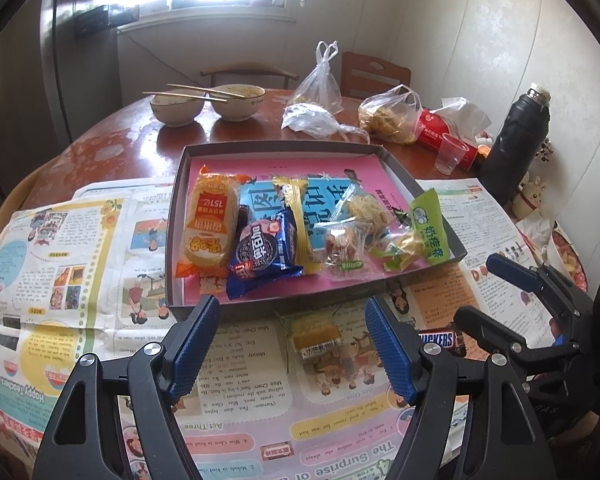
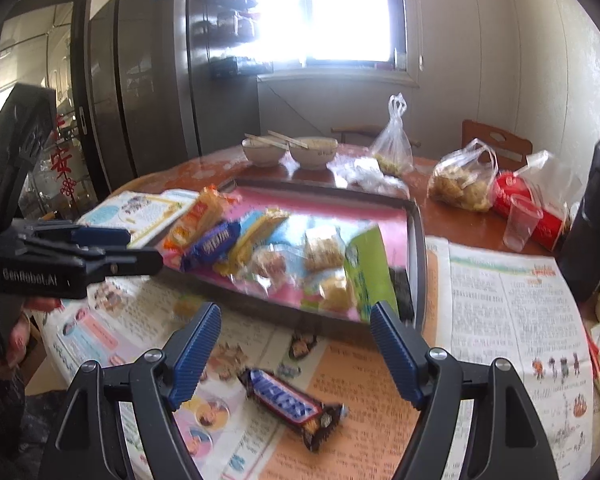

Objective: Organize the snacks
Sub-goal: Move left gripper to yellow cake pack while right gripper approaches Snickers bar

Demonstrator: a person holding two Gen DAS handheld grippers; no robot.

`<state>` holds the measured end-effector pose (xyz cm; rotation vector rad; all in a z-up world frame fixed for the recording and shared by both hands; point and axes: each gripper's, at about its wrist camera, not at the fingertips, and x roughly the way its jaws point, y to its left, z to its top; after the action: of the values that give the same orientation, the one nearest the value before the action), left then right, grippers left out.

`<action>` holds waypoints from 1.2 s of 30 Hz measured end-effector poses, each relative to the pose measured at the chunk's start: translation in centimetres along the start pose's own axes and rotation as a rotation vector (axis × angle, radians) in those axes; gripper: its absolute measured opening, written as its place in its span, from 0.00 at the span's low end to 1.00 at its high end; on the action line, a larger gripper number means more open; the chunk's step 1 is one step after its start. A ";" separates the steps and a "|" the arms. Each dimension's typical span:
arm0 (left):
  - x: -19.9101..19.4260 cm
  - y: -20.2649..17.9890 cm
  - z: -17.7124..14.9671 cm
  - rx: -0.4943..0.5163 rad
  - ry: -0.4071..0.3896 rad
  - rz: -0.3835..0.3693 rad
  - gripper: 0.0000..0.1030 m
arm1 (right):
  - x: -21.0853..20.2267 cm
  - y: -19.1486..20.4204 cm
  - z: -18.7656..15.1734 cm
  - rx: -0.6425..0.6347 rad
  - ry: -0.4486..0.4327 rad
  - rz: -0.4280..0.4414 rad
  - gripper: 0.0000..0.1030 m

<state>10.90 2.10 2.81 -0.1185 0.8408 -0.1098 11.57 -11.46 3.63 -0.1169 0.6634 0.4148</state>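
On the newspaper [image 2: 500,300] before the snack tray [image 1: 180,184], both grippers' fingers spread, empty: left gripper [image 1: 292,344] over a small packet [image 1: 316,338], right gripper [image 2: 296,352] over the Snickers bar [image 2: 290,404].

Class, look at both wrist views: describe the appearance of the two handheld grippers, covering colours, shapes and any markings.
Both the left gripper and the right gripper have black angular frames with triangular cut-outs and silver round pivot bolts. Their fingers carry blue ribbed pads. Seen from the right wrist view, the left gripper's black body bears pale "GenRobot.AI" lettering.
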 end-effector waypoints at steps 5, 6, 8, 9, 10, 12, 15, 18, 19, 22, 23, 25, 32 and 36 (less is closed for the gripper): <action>0.4 -0.4 -0.5 0.010 0.017 -0.001 0.74 | 0.0 -0.5 -1.7 0.001 0.034 -0.005 0.75; 0.5 -0.5 -0.6 0.014 0.022 -0.002 0.74 | 0.0 -0.6 -1.9 0.002 0.036 -0.006 0.75; 0.7 -0.6 -0.8 0.017 0.031 -0.004 0.74 | -0.1 -0.9 -2.2 0.002 0.039 -0.002 0.75; 0.9 -0.6 -0.9 0.020 0.039 -0.004 0.74 | -0.1 -1.0 -2.2 0.001 0.041 -0.001 0.75; 1.0 -0.6 -1.0 0.021 0.045 -0.005 0.74 | -0.1 -1.1 -2.4 -0.004 0.047 0.002 0.75; 1.3 -0.7 -1.2 0.021 0.055 -0.009 0.74 | 0.4 -1.1 -2.8 -0.019 0.077 0.014 0.75; 1.7 -0.7 -1.4 0.020 0.069 -0.011 0.74 | 1.0 -0.8 -3.3 -0.050 0.103 0.008 0.75; 2.2 -0.8 -1.6 0.021 0.086 -0.010 0.74 | 1.5 -0.2 -3.7 -0.086 0.120 0.011 0.75; 2.3 -0.8 -1.7 0.022 0.092 -0.011 0.74 | 1.6 0.0 -3.8 -0.098 0.125 0.010 0.75; 2.8 -0.9 -1.9 0.028 0.105 -0.010 0.74 | 2.0 0.5 -4.3 -0.131 0.140 0.009 0.75; 2.9 -1.0 -2.0 0.030 0.110 -0.011 0.74 | 2.1 0.6 -4.5 -0.140 0.145 0.004 0.75; 3.1 -1.1 -2.0 0.034 0.115 -0.012 0.74 | 2.4 0.7 -4.7 -0.152 0.156 -0.003 0.75; 4.2 -1.4 -2.4 0.043 0.141 -0.007 0.74 | 3.7 0.6 -5.0 -0.159 0.184 -0.021 0.75; 4.7 -1.5 -2.5 0.042 0.149 0.000 0.74 | 4.2 0.5 -4.9 -0.147 0.185 -0.025 0.75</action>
<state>12.03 -0.19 -2.07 -0.0715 0.9868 -0.1377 11.52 -10.79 -2.82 -0.3051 0.8121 0.4316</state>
